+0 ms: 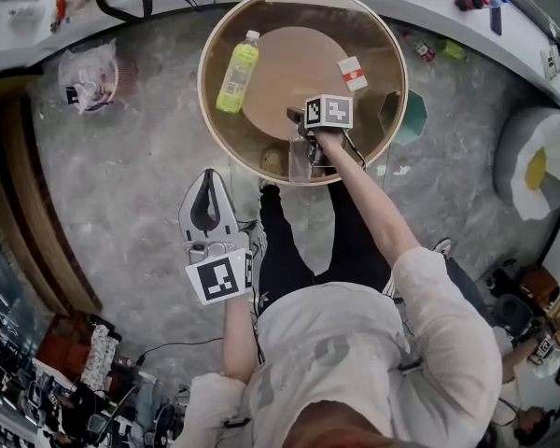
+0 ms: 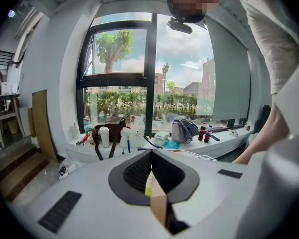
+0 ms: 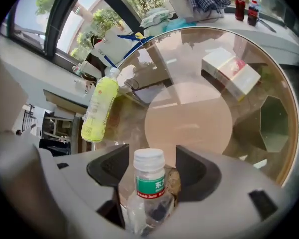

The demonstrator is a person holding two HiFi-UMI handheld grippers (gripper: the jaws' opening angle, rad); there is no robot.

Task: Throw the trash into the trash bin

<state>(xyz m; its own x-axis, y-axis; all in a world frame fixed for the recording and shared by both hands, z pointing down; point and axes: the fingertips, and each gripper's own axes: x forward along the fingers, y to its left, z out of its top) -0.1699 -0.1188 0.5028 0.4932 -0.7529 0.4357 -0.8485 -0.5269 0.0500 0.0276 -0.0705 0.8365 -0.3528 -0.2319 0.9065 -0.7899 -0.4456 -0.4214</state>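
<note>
The left gripper point(image 2: 150, 156) hangs low over the floor point(image 1: 140, 175), short of the table. Its jaws are closed tip to tip with nothing between them. The right gripper point(image 3: 152, 153) is at the near edge of the round glass table point(image 1: 203, 80). Its jaws are spread wide on either side of a clear bottle point(image 3: 150, 188) with a white cap and a green label, and the pads do not visibly press on it. Farther across the glass, a yellow-green bottle point(image 1: 237, 75) lies on its side at the left with its cap pointing away from the person. A red-and-white box point(image 1: 353, 73) lies at the right, well apart from it. A tan round base point(image 1: 294, 54) shows through the glass inside the wooden rim. The floor is grey mottled stone. A green hexagonal container point(image 1: 411, 119) stands on it at the table's right edge, partly under the glass. A bag-lined container point(image 1: 91, 75) sits on the floor to the left, well apart from the table. Just behind it, a curved white ledge point(image 1: 429, 12) runs beyond the table. The ledge carries a brown bag point(image 2: 112, 132), a white cup point(image 2: 104, 136), a checked cloth point(image 2: 184, 129) and two dark drink bottles point(image 2: 205, 132). Above it rises a tall dark-framed window point(image 2: 150, 73), with trees and buildings outside.
</note>
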